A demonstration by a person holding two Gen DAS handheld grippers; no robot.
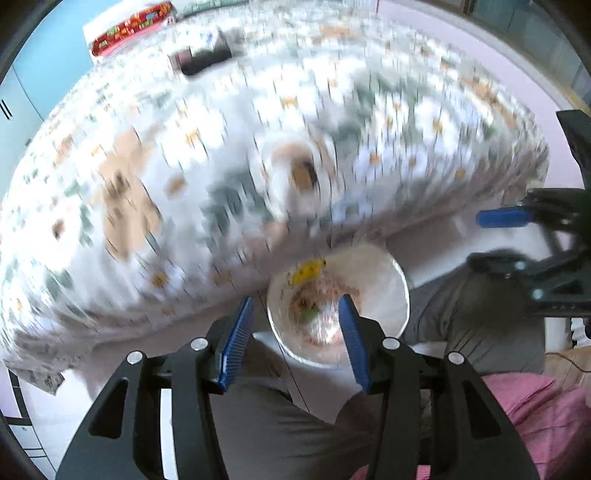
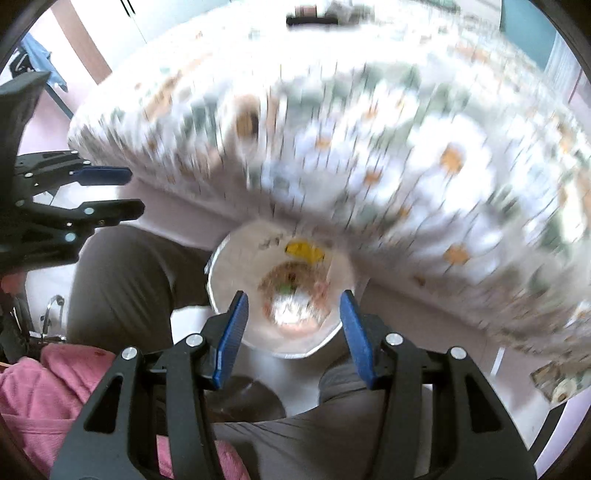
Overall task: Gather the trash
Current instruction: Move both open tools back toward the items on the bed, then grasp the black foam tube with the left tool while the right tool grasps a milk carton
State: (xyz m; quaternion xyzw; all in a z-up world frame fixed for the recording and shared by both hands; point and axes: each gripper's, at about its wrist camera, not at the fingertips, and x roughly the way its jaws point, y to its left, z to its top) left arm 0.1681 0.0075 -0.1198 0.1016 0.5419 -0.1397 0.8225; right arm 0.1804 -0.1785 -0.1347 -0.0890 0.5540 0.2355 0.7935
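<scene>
While both views are smeared by motion, the layout can still be read. At the far left of the left wrist view lies a red printed packet, with a dark flat object just right of it, both at the far side of the worktop, which wears a daisy-print cloth. Nearer on the cloth sit brown, paper-like scraps, and to their right a pale round thing with a brown middle, too blurred to name.

Below the worktop's near edge, between the person's knees, stands a white bin holding mixed scraps and something yellow. The left tongs hang above it with blue pads spread and nothing between them. The right tongs are likewise spread and empty over the same bin.

Judging by this, a drop into the bin looks finished and the step in hand is going back for more. The next move calls for lifting the tongs to the cloth, choosing a scrap, and closing squarely on it.
</scene>
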